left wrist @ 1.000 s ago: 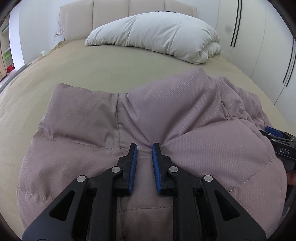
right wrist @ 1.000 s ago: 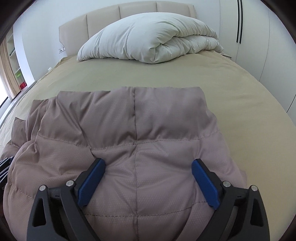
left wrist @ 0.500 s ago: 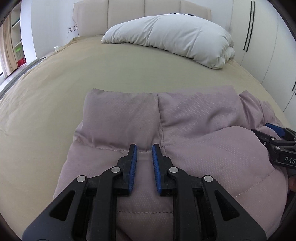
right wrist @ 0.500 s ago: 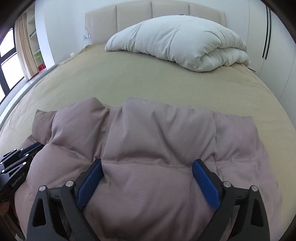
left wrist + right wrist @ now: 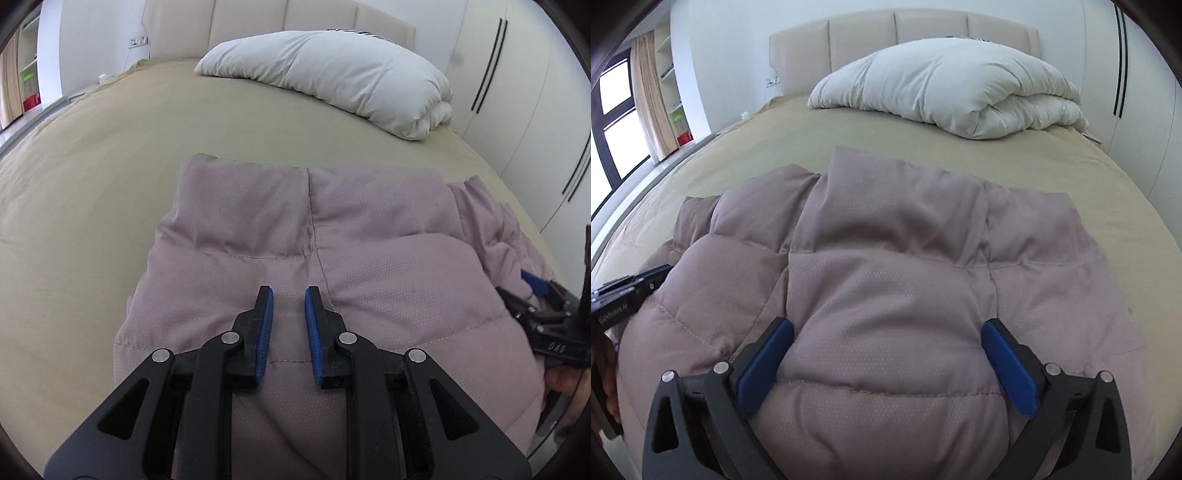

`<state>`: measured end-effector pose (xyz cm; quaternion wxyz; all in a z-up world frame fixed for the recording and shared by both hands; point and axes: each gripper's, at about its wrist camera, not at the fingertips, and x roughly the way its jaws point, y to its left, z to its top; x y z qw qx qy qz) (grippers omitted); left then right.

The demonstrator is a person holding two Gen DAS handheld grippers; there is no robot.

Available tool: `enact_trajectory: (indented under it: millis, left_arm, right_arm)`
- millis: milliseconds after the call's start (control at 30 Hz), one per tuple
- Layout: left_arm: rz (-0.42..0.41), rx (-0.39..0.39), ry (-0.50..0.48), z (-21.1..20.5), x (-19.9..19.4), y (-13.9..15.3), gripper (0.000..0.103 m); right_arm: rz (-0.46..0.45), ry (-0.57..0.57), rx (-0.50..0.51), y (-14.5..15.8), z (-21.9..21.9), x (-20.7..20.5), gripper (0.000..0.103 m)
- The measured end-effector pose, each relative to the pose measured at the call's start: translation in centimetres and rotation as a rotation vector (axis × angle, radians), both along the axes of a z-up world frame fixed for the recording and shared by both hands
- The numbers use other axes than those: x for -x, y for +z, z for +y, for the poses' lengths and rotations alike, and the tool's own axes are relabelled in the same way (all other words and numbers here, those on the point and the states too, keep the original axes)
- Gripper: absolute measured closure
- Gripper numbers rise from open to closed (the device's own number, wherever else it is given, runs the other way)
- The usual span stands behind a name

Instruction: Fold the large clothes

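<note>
Mauve quilted nylon fills the near half of both views: 1 puffy down jacket (image 5: 295,236), bunched into a thick bundle on the tan bed (image 5: 110,147), with its flat far hem towards 12 o'clock. The fold looks partly done. The body is doubled over itself, yet a loose section trails off at 3 o'clock in the left wrist view, and the stack bulges and has not been pressed flat. Judging from that, tucking the stray part in and a last fold or smoothing remain.

The left hand-held gripper (image 5: 289,306) has its blue pads drawn close together, with a narrow strip of fabric showing between them; whether they actually pinch a ridge of the jacket or only rest on it, I cannot tell. The right hand-held gripper (image 5: 886,343) is spread wide, its 2 pads straddling a fat mound of padding without clamping it.

Count: 1 jacket, 2 hand-held grippers, 1 folded white duvet (image 5: 945,85) at 12 o'clock by the headboard (image 5: 897,33).
</note>
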<state>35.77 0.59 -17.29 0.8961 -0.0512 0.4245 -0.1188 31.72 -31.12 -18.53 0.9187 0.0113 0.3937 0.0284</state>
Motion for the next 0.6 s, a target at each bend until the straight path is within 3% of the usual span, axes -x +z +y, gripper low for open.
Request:
enact_trajectory:
  millis: [133, 200, 233, 267, 400, 467, 600]
  left_arm:
    - [-0.064, 0.043, 0.008, 2.4, 3.7, 3.5, 0.085]
    - [-0.060, 0.088, 0.019, 4.9, 5.6, 4.5, 0.070]
    - [-0.050, 0.128, 0.034, 6.5, 6.6, 4.6, 0.034]
    - [-0.043, 0.168, 0.056, 8.2, 7.4, 4.6, 0.007]
    - [0.032, 0.332, 0.108, 13.7, 9.5, 3.3, 0.005]
    - [0.074, 0.342, 0.100, 14.3, 8.9, 2.1, 0.005]
    - [0.198, 0.479, 0.077, 15.0, 7.2, -1.3, 0.005]
  right_arm:
    - [0.067, -0.006, 0.007, 2.6, -0.3, 0.0, 0.005]
    - [0.006, 0.017, -0.066, 4.7, -1.3, 2.5, 0.004]
    - [-0.034, 0.026, -0.109, 5.6, -2.3, 3.9, 0.000]
    - [-0.059, 0.023, -0.149, 6.1, -3.6, 5.1, 0.000]
    - [-0.026, -0.008, -0.272, 5.9, -9.0, 7.3, 0.000]
    - [0.018, -0.050, -0.313, 5.0, -12.1, 7.8, 0.000]
    - [0.087, -0.170, -0.459, 2.7, -18.0, 9.0, 0.000]
